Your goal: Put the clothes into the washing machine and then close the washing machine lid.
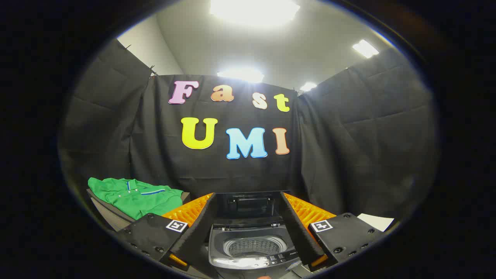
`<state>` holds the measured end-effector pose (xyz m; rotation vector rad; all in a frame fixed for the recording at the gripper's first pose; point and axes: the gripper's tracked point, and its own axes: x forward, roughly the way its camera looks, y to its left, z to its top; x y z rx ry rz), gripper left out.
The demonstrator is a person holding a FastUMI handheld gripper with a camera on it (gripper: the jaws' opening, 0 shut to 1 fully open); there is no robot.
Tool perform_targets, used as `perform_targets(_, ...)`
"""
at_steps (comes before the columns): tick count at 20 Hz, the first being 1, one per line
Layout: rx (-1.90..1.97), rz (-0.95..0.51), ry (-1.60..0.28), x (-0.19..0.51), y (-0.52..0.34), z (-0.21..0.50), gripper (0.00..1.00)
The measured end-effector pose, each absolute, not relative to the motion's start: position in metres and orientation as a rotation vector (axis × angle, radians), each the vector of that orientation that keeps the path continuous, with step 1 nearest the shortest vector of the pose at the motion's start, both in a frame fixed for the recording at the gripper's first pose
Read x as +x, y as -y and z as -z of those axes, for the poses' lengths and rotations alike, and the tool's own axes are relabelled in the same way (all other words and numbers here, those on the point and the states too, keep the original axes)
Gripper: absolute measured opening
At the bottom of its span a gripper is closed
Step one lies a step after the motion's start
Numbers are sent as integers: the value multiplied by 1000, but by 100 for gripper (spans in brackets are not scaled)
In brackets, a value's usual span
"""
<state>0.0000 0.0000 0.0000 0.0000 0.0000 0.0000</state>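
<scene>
Black cloth [348,155] walls the booth on three sides, with a pale ceiling [279,42] and bright lamps [254,9] above it. Low in front, the tool [248,240] has its two fingers [193,228] spread wide apart, holding nothing. Between the fingers sits the washer [250,248], small and grey, with its lid [248,203] raised upright at the back so the top is open. Its perforated drum [255,246] shows inside, and no cloth can be seen in the part of it that is in sight. A row of controls runs along the washer's near edge, too small to make out.

Beyond the left finger, well apart from the washer, a green shirt [135,195] lies crumpled on a grey surface [106,215]. It has a collar and thin blue stripes on the collar and across the chest. The tool is not touching it. Past the right finger, a white sheet [376,221] lies flat near the cloth wall.
</scene>
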Motion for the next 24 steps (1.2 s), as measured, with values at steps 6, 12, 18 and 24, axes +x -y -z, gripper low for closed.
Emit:
perform_targets(6, 6, -58, -42, 2, -10, 23, 99)
perform_targets(12, 1, -111, -48, 6, -22, 29, 99)
perform_targets(18, 21, -134, -52, 7, -27, 27, 99)
perform_targets(24, 30, -181, -55, 13, -46, 18, 99)
